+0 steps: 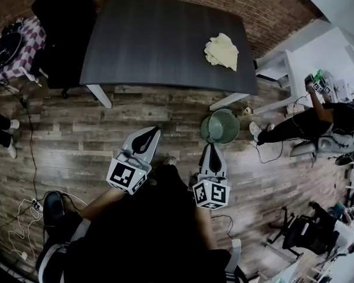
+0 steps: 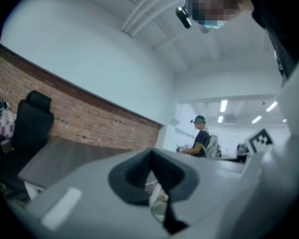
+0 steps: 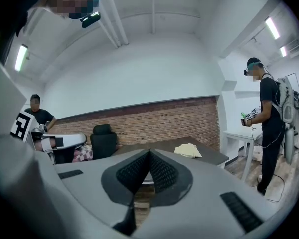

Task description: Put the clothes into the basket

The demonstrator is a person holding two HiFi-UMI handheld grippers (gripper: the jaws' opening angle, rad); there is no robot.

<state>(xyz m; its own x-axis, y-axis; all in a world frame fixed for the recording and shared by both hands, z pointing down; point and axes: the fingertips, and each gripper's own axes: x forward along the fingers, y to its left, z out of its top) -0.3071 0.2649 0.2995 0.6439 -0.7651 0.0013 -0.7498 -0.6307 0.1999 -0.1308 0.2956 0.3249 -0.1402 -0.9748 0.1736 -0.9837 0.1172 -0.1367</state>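
A pale yellow cloth lies crumpled on the right part of the dark table. In the right gripper view the cloth shows just past the jaw tips, on the table. A round green basket stands on the wood floor in front of the table's right leg. My left gripper is held over the floor short of the table, shut and holding nothing. My right gripper hangs just in front of the basket, jaws pressed together and empty.
A black office chair stands at the table's left end beside a checkered-covered stand. A person sits by a white desk at the right. Cables lie on the floor at the lower left.
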